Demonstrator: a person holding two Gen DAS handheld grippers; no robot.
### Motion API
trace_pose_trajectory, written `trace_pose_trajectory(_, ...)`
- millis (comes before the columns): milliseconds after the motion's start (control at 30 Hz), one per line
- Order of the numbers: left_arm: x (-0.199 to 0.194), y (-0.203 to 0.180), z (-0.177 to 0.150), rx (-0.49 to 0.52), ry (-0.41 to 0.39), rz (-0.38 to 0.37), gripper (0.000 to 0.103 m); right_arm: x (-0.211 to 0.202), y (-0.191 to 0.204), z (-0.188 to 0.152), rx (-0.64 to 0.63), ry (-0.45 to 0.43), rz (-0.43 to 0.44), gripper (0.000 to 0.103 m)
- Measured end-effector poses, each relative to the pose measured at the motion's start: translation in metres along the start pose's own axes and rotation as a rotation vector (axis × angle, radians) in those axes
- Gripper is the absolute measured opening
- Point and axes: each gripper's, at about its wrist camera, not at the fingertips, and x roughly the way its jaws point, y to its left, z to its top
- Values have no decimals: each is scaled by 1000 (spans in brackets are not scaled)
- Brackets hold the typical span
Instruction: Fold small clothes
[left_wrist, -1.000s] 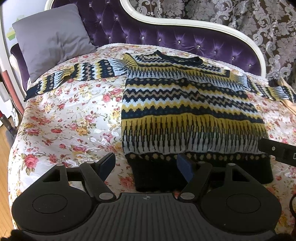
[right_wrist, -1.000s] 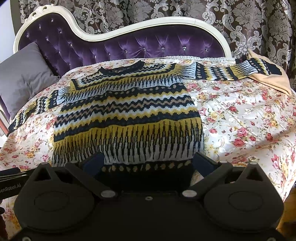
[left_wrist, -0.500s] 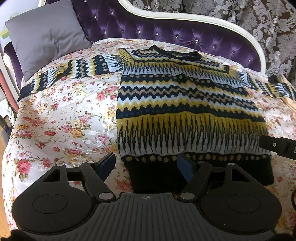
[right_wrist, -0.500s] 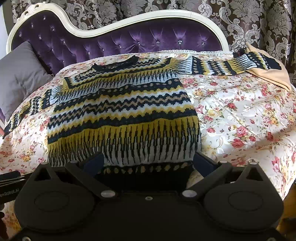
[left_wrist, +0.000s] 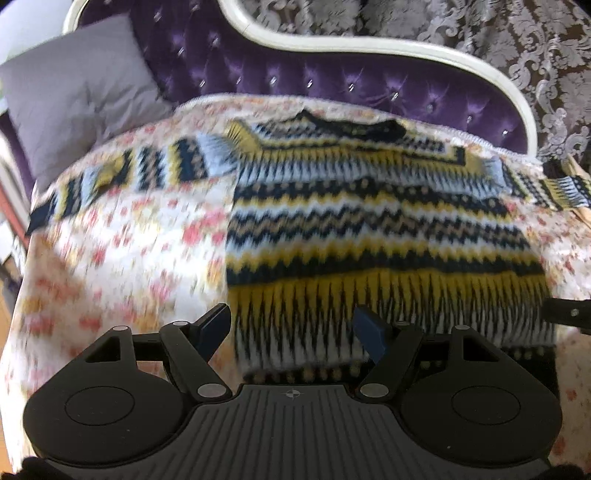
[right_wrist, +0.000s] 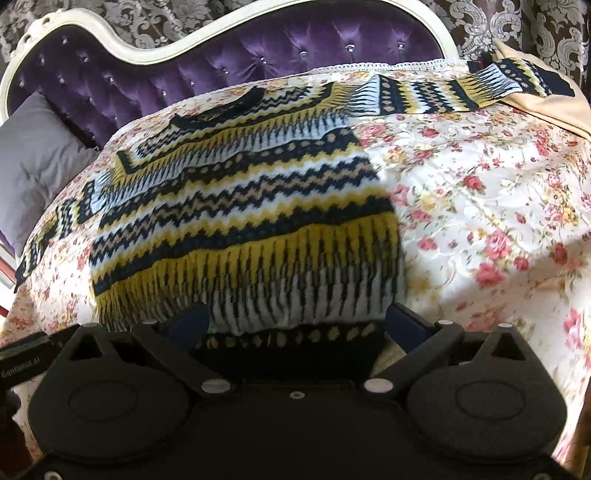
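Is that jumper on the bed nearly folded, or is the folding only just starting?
Only just starting. Done: the patterned sweater lies spread flat on the floral bedspread, both sleeves stretched out sideways. In hand: the left gripper and right gripper hover at the dark bottom hem, jaws apart, gripping nothing yet. Left: every fold, sleeves and body alike.

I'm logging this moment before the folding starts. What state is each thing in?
Sweater: spread flat on the floral bedspread, unfolded, both sleeves stretched out sideways.
Left gripper: open, fingers empty above the sweater's hem.
Right gripper: open, fingers empty near the hem.
Grey pillow: leaning against the purple headboard.
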Motion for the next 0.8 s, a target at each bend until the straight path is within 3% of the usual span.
trace_pose_trajectory(233,31,-19,46,64,-60,-20,72,8,-49,53,93,-43,-44,102)
trace_pose_trajectory(433,63,-37,75,69,-85,-20,72,20,-102,100,168,-96,-158,102)
trace_pose_trajectory(567,91,-43,87,61,-58,-7,72,27,-140,121,183,-145,-242,102)
trace_pose_trajectory(633,104,-45,91,58,-45,8,72,30,-163,132,217,-161,-254,99)
trace_pose_trajectory(700,116,-47,94,57,-35,20,72,32,-187,144,261,-177,-257,87)
trace_pose_trajectory(800,134,-50,94,50,-13,37,72,34,-219,158,333,-213,-256,85)
